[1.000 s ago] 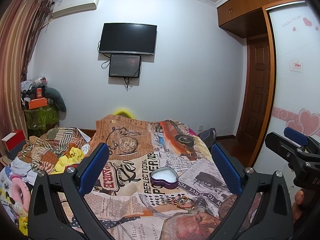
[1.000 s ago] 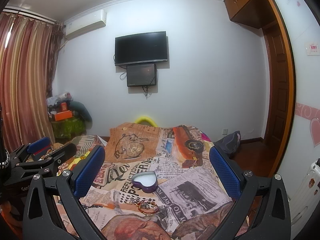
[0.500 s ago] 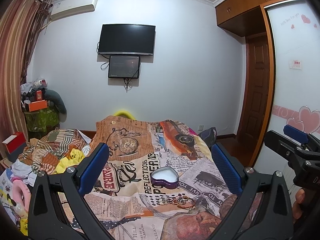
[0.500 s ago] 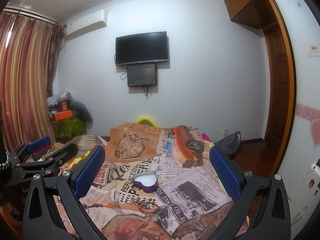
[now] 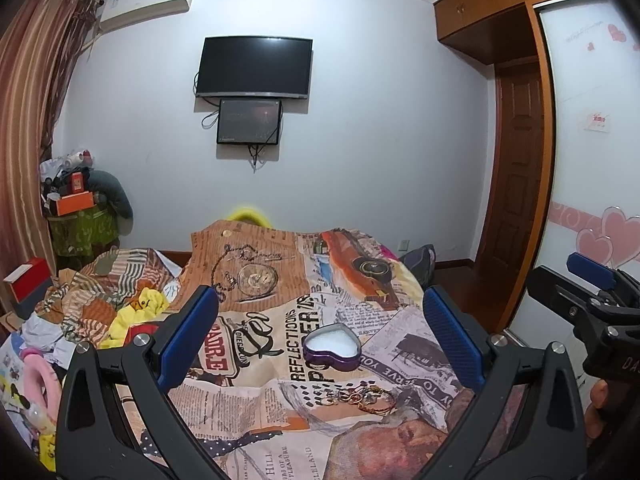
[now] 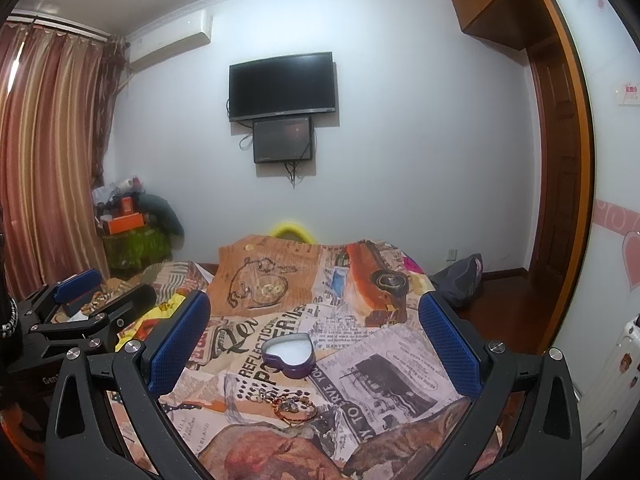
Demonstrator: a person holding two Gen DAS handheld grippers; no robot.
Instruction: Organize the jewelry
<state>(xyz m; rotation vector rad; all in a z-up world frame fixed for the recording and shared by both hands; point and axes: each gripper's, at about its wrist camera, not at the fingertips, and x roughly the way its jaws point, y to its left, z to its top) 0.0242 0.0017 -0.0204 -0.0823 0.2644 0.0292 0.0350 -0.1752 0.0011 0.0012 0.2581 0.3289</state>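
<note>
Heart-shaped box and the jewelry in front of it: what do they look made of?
Heart-shaped box: looks like a thin metal tin, glossy purple wall, silvery rim, white lining, probably soft. Jewelry: small rings and bangles, gold-toned with a metallic glint; too small to tell more.

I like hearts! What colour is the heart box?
Purple heart box, white inside; clearest in the left wrist view.

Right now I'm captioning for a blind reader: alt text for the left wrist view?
An open left gripper hovers over a newspaper-print bedspread, framing a purple heart-shaped box with small jewelry lying in front of it. The right gripper shows at the right edge.
</note>
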